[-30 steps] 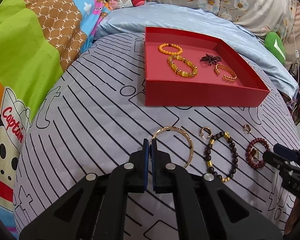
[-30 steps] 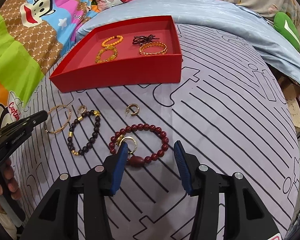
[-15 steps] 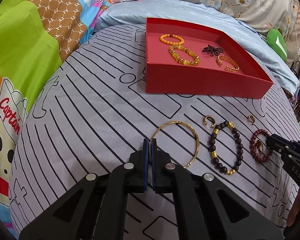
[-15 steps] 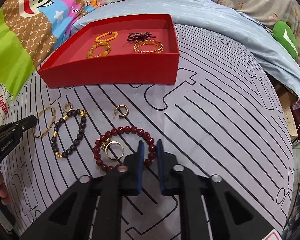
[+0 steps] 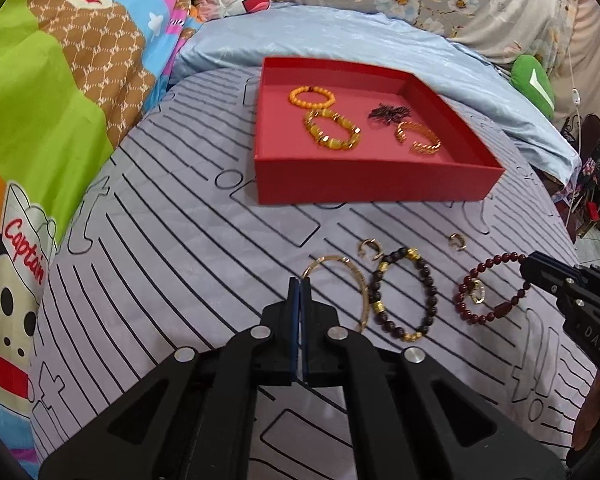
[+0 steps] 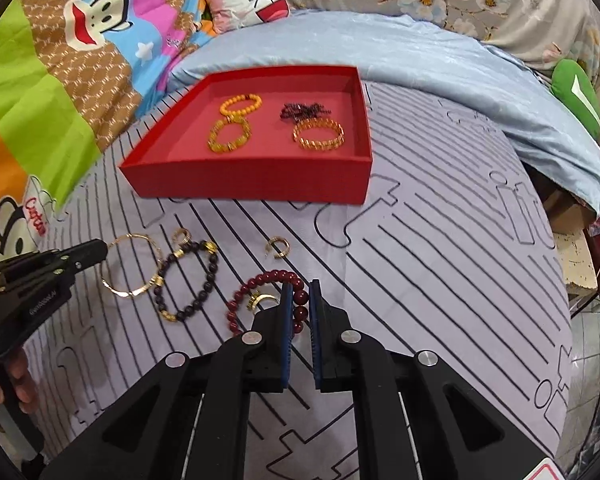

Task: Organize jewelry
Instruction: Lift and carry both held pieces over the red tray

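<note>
A red tray (image 5: pixel 372 190) (image 6: pixel 244 178) holds an orange bead bracelet (image 5: pixel 311 95), a yellow bracelet (image 5: pixel 332 134), a dark tangled piece (image 5: pixel 388 113) and a gold band bracelet (image 5: pixel 418 140). On the striped sheet lie a gold bangle (image 5: pixel 342 288) (image 6: pixel 130 266), a dark bead bracelet (image 5: pixel 406 296) (image 6: pixel 188 280), two small gold hoops (image 5: pixel 370 249) (image 5: pixel 457 241) and a dark red bead bracelet (image 5: pixel 490 292) (image 6: pixel 272 300) with a gold ring (image 5: pixel 478 296) inside it. My right gripper (image 6: pixel 300 292) is shut on the red bracelet's right side. My left gripper (image 5: pixel 299 292) is shut and empty beside the bangle.
The bed's blue quilt (image 6: pixel 420 64) lies behind the tray. A cartoon blanket (image 5: pixel 40 120) covers the left. A green cushion (image 6: pixel 576 92) lies at the far right, where the bed edge drops to the floor.
My right gripper closed from wide open onto the red bead bracelet's right side. Both grippers drew back slightly; the left stayed shut by the bangle.
</note>
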`<state>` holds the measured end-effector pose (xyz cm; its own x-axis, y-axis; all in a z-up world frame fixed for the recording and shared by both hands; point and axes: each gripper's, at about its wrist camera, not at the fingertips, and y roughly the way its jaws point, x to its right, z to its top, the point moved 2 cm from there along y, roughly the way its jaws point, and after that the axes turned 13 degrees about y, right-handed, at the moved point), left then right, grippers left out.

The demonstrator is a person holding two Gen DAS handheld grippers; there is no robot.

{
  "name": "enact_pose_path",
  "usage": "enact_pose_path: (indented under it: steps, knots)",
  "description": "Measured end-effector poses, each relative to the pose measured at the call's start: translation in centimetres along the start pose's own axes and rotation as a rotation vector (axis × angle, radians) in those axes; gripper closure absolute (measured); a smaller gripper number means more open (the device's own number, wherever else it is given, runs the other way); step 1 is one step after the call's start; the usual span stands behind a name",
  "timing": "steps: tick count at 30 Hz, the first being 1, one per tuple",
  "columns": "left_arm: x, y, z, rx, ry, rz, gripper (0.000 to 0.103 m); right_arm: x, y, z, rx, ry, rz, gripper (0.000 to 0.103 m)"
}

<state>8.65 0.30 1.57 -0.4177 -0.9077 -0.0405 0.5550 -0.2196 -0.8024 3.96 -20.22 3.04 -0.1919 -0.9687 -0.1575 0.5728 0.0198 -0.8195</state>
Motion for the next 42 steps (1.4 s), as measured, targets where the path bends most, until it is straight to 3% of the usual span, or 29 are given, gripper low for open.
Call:
enact_pose_path:
  steps: [8, 14, 16, 17, 25, 33, 36, 42]
  knots:
    - [0.8, -3.5, 3.3, 0.088, 0.049, -0.016, 0.103, -1.4, -3.6, 2.4, 0.075, -0.039, 0.042, 0.095]
    - [-0.4, -1.8, 2.6, 0.049, 0.018, -0.016, 0.099, -0.9, -4.1, 2.8, 0.087, -0.019, 0.046, 0.095]
    - [-0.7, -0.4, 1.6, 0.022, 0.002, -0.017, 0.074, -0.6, -3.8, 2.5, 0.075, -0.009, 0.047, 0.095]
    - [-0.7, 0.3, 1.1, 0.009, 0.000, -0.010, 0.068, -0.5, -3.6, 2.4, 0.069, -0.006, 0.049, 0.095]
    - [1.2, 2.3, -1.1, -0.013, 0.073, 0.005, 0.043, 0.0, -2.8, 1.6, 0.034, 0.026, 0.059, 0.095]
    - [2.4, 3.7, -2.1, -0.027, 0.108, 0.032, 0.040, 0.0, -2.5, 1.5, 0.026, 0.029, 0.062, 0.095]
    - [2.3, 3.8, -1.8, -0.022, 0.105, 0.026, 0.049, -0.2, -2.4, 1.5, 0.023, 0.027, 0.061, 0.095]
    - [2.2, 3.6, -1.1, -0.027, 0.099, 0.005, 0.050, -0.3, -2.3, 1.5, 0.022, 0.026, 0.063, 0.095]
